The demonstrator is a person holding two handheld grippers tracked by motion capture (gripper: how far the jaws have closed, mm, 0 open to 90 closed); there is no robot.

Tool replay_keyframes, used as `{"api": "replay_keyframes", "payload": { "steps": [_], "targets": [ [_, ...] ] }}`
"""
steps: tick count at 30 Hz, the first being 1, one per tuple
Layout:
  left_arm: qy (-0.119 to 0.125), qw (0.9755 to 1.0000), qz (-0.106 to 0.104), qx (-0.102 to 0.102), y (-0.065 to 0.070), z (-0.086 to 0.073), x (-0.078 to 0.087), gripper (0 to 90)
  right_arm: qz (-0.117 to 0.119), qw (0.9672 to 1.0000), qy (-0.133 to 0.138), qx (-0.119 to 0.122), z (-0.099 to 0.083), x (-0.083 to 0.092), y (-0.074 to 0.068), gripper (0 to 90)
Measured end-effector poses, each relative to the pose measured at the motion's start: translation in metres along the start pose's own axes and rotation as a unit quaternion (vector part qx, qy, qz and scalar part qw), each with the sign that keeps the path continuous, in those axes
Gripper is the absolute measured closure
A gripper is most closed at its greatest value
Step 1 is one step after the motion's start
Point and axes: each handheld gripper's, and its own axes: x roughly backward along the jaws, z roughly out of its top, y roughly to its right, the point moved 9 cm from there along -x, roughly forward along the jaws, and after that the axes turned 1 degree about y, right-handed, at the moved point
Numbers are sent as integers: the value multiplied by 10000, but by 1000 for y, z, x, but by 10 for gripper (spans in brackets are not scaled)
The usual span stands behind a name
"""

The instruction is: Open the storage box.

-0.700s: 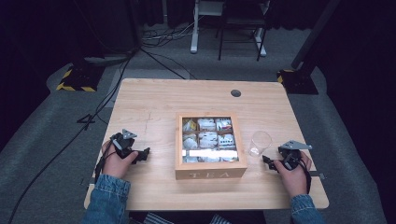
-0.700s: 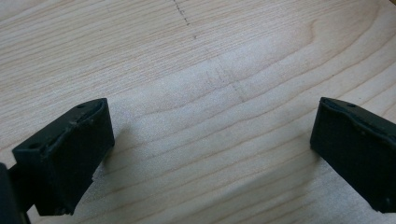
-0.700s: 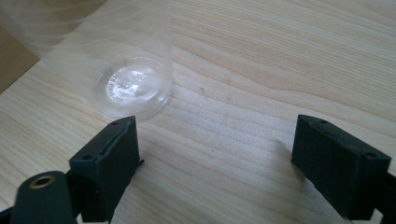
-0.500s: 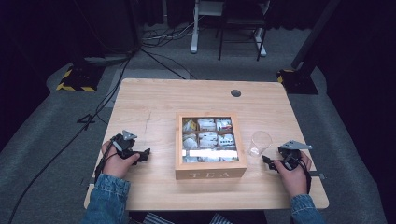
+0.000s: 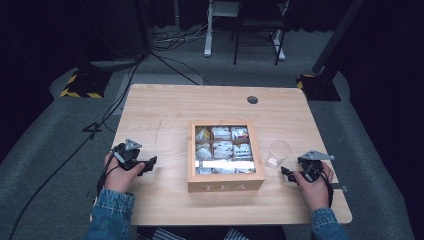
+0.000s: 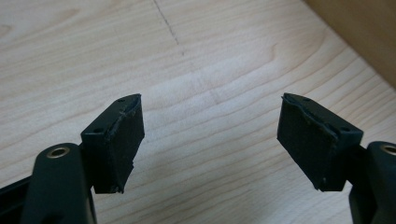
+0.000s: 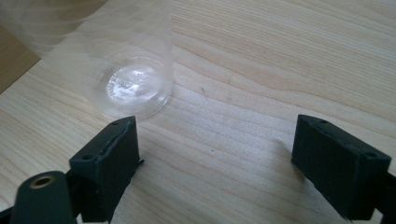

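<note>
High view: the clear plastic cup (image 5: 278, 153) stands upright on the light wooden surface (image 5: 165, 107) beside the wooden tea box (image 5: 225, 186), at ten o'clock from the nearer right gripper (image 5: 286, 172); the left gripper (image 5: 150, 162) lies well apart. Left gripper view: jaws parted, holding nothing. Right gripper view: jaws wide and empty, the cup at eleven o'clock, untouched.

Bare table (image 5: 165, 110) lies open ahead of the left gripper (image 5: 145, 165), up to the side wall of the wooden tea box (image 5: 225, 186); the clear cup (image 5: 278, 152) stands just ahead of the right gripper (image 5: 286, 172), tight beside the box; open wood lies right of the cup.
</note>
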Motion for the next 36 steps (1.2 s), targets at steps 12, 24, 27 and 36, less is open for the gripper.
{"api": "replay_keyframes", "payload": {
  "steps": [12,24,27,36],
  "targets": [
    [47,9996,-159,-214,21,14,24,236,-1,10000,-1,2,0,0,0,148],
    [258,9954,-772,-498,61,30,44,236,-1,10000,-3,2,0,0,0,148],
    [316,9930,-976,-587,72,33,48,236,-1,10000,-2,2,0,0,0,149],
    [283,9878,-1254,-874,101,34,49,236,-1,10000,-3,1,0,0,0,148]
  ]
}}
